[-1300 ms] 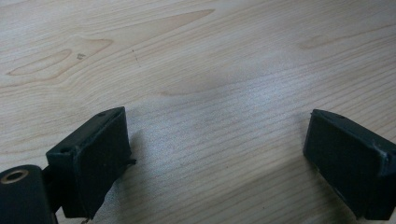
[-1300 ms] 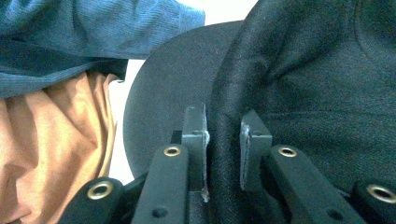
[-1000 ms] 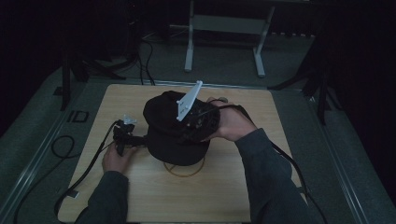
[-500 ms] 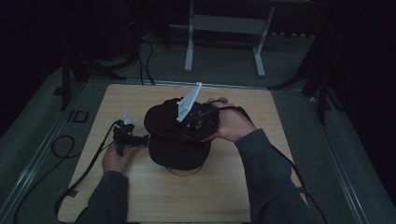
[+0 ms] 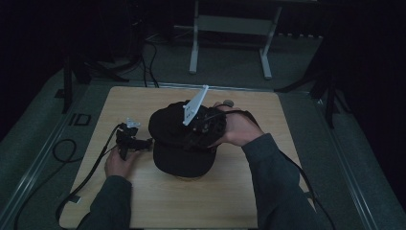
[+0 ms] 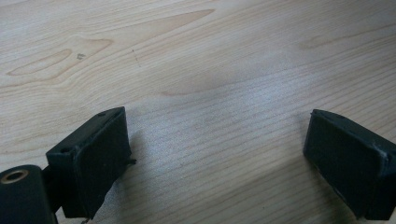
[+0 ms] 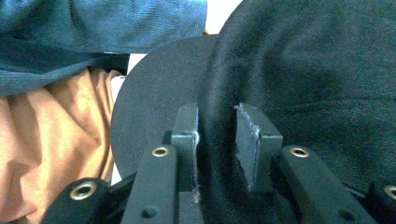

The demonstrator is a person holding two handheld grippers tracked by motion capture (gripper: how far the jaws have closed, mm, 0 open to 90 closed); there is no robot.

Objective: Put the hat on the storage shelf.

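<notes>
My right gripper (image 7: 217, 140), seen at the bottom centre of its own view, is clamped on a fold of a black cap (image 7: 303, 84), with the dark fabric pinched between its two jaws. The cap's flat brim (image 7: 149, 107) curves away to the left of that frame, in front of a blue sleeve (image 7: 93, 28) and orange cloth (image 7: 51, 140). In the high view, the cap (image 5: 179, 143) sits at the middle of the light wooden table (image 5: 158, 201), with my right gripper (image 5: 203, 127) on its right side. My left gripper (image 5: 131, 141) lies just left of the cap, low on the table. In its own view the left gripper (image 6: 217, 154) is released, jaws spread wide over bare wood grain (image 6: 210, 70).
</notes>
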